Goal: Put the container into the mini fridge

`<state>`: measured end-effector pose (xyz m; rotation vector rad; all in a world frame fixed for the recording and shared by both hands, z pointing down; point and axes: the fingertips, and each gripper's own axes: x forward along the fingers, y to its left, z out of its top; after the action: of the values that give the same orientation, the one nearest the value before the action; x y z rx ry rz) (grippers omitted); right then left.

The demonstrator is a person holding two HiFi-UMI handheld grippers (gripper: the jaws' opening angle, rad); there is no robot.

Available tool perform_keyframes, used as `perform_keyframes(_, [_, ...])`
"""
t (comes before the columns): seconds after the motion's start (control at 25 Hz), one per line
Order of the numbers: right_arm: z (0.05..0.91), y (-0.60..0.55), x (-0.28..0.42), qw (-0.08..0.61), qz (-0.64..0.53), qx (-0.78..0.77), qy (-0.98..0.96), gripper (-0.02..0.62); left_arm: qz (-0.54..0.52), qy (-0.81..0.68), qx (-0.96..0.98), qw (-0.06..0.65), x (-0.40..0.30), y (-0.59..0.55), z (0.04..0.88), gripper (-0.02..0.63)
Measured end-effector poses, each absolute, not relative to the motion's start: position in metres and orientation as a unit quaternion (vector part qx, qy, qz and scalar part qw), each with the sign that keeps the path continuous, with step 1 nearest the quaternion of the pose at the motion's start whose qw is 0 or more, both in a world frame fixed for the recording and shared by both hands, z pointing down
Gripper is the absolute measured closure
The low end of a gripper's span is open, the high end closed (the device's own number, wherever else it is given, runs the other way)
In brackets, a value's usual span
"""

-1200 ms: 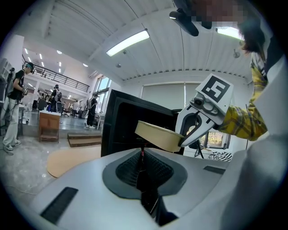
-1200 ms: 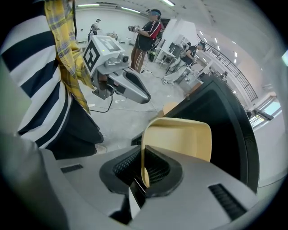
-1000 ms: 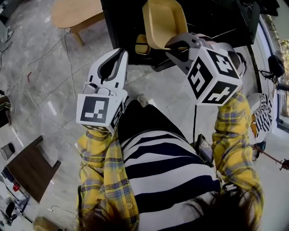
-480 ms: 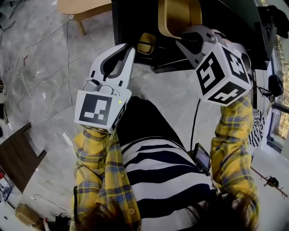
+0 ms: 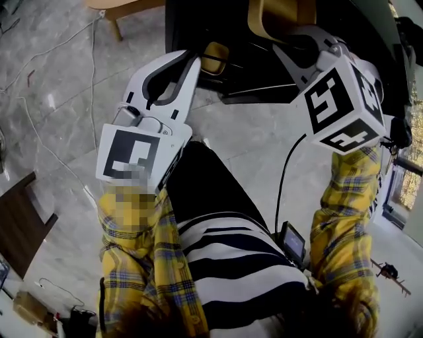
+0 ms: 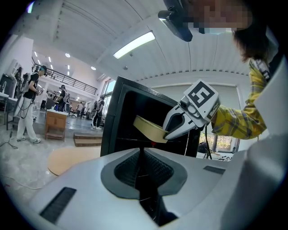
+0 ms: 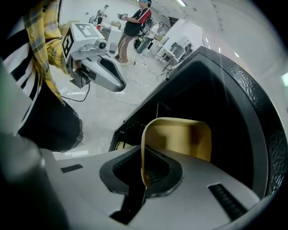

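Observation:
The tan yellow container (image 7: 180, 137) hangs at the mouth of the black mini fridge (image 7: 225, 112), whose inside is dark. My right gripper (image 7: 144, 173) is shut on the container's rim. In the head view the container (image 5: 277, 16) shows at the top edge, above the right gripper (image 5: 310, 46) and the fridge (image 5: 231, 79). My left gripper (image 5: 188, 59) is held out left of it, jaws shut with nothing between them. The left gripper view looks past the left gripper (image 6: 144, 152) at the container (image 6: 148, 130) and fridge (image 6: 121, 117).
A small yellow item (image 5: 215, 58) sits low in the fridge front. A pale wooden table (image 5: 122, 5) stands at the far left, a dark wooden table (image 5: 20, 224) at the near left. Cables (image 5: 39, 112) trail over the grey floor. People (image 6: 27, 108) stand far off.
Both grippers have moved forward toward the fridge. The container has gone further into the fridge opening and now shows only at the head view's top edge.

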<state>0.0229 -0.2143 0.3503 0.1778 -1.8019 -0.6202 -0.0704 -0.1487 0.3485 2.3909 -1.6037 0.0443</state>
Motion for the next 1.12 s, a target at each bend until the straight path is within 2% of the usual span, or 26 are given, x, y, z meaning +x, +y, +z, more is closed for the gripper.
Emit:
perform_keyframes(0.88, [0.344,-0.26,0.008,0.53,-0.302,0.135,-0.781,0.558,-0.004,-0.558,0.823,0.108,-0.072,-0.171,0.349,0.58])
perform_keyframes(1.12, [0.337,-0.27,0.006,0.494,-0.32,0.188,-0.787,0.524,0.002,-0.56,0.822,0.104,-0.075,-0.17,0.351,0.58])
